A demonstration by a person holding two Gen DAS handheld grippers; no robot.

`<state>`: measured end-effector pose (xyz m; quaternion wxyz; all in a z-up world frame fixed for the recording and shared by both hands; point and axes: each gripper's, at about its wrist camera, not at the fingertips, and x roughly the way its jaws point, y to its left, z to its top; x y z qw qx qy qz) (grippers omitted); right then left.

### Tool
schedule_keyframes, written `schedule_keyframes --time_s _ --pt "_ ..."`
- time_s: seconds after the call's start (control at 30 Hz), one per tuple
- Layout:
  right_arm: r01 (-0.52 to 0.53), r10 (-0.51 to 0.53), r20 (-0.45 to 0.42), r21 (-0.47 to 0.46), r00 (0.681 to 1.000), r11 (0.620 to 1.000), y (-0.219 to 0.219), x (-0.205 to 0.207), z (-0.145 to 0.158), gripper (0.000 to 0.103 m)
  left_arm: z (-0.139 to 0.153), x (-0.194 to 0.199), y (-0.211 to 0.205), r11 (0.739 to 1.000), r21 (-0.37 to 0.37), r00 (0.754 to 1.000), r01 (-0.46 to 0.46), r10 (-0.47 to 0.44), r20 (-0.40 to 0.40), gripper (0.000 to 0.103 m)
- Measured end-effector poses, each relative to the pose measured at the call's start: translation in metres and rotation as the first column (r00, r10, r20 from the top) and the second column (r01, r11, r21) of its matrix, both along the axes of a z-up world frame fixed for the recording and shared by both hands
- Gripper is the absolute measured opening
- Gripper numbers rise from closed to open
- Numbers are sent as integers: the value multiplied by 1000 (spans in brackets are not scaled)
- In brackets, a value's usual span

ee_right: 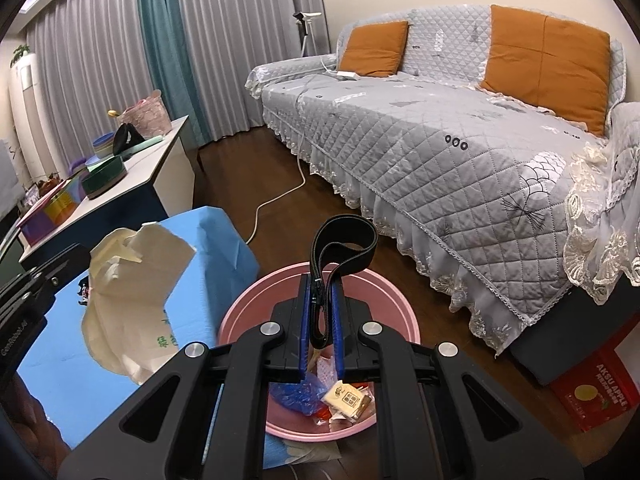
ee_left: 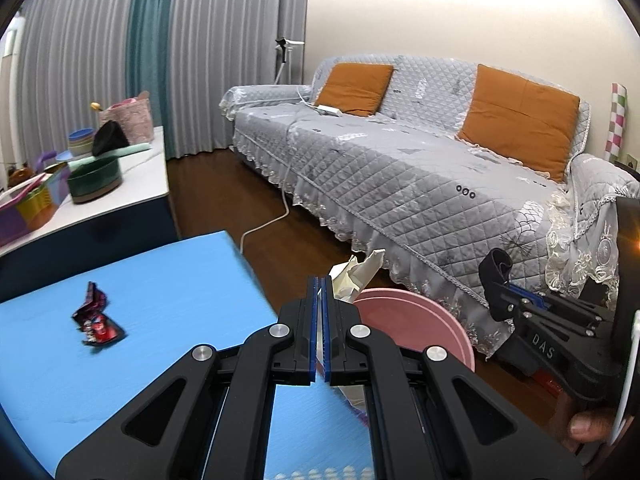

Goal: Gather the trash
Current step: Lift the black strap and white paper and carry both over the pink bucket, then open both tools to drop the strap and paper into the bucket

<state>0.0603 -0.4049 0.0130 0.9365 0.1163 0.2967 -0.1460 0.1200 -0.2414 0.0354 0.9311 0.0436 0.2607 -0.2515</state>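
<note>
Left gripper (ee_left: 320, 320) fingers clamp cream paper bag (ee_right: 132, 280), centre-left: light, floppy, pinch an edge. Right gripper (ee_right: 320, 320) fingers grip black strap (ee_right: 346, 246), limp, over pink bin (ee_right: 240, 312) lower centre. Wrapper (ee_left: 96, 322) left on tabletop (ee_left: 168, 288).

Grey quilted sofa (ee_left: 420, 168), orange cushions (ee_left: 520, 120), grey curtains (ee_left: 224, 48), cluttered white counter (ee_left: 132, 176).

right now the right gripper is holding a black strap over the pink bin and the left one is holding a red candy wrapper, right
Not quite. The left gripper holds a cream paper bag, as the right wrist view shows; the red candy wrapper lies on the blue table. The right gripper does hold the black strap over the pink bin.
</note>
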Motion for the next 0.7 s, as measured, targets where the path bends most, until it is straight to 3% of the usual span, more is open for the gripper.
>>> schedule_keyframes --time_s 0.23,0.33,0.37,0.43,0.7 --pt "-16 17 -13 25 1000 1000 -12 7 -7 12 -10 22 -25 999 -10 997 53 -53 -52 2" --pt "-57 60 -41 54 997 997 -12 13 -12 18 -16 35 -24 998 -34 993 54 -57 -105 17" --pt "-68 72 -52 67 996 995 -12 15 -14 26 -17 37 -21 998 -45 992 48 -53 -113 29" --pt "-62 66 -65 72 996 995 -14 17 -18 48 -17 38 -11 998 -61 992 32 -39 -121 31" --pt "-34 38 -41 97 998 995 -18 13 -12 51 -2 34 19 998 -68 993 -12 3 -120 32"
